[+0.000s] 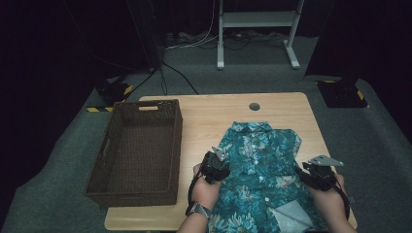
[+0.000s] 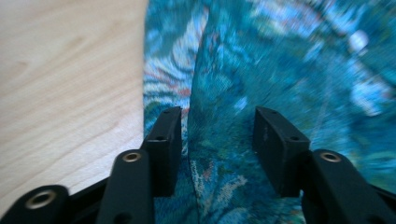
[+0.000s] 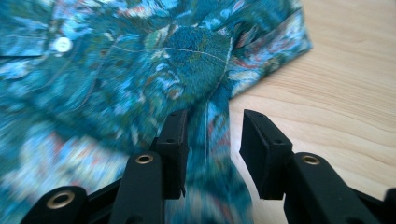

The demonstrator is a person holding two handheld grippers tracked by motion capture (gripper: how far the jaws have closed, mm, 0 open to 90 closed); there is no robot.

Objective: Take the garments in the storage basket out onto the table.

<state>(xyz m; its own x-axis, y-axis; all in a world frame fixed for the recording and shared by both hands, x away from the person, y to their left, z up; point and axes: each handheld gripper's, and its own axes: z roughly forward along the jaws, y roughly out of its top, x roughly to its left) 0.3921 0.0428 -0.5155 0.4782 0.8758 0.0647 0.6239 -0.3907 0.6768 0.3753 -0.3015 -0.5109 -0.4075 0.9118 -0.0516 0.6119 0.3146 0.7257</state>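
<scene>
A teal floral button-up shirt lies flat on the wooden table, collar toward the far side. My left gripper sits at the shirt's left edge. In the left gripper view its jaws stand apart around a raised fold of the shirt, and the pads do not press on it. My right gripper is at the shirt's right edge. Its jaws are also apart, with the side seam of the shirt lying loose between them.
A dark brown woven basket stands on the left part of the table, with nothing in it. A round cable hole sits near the table's far edge. A pale patch shows at the shirt's near hem. Bare wood lies between basket and shirt.
</scene>
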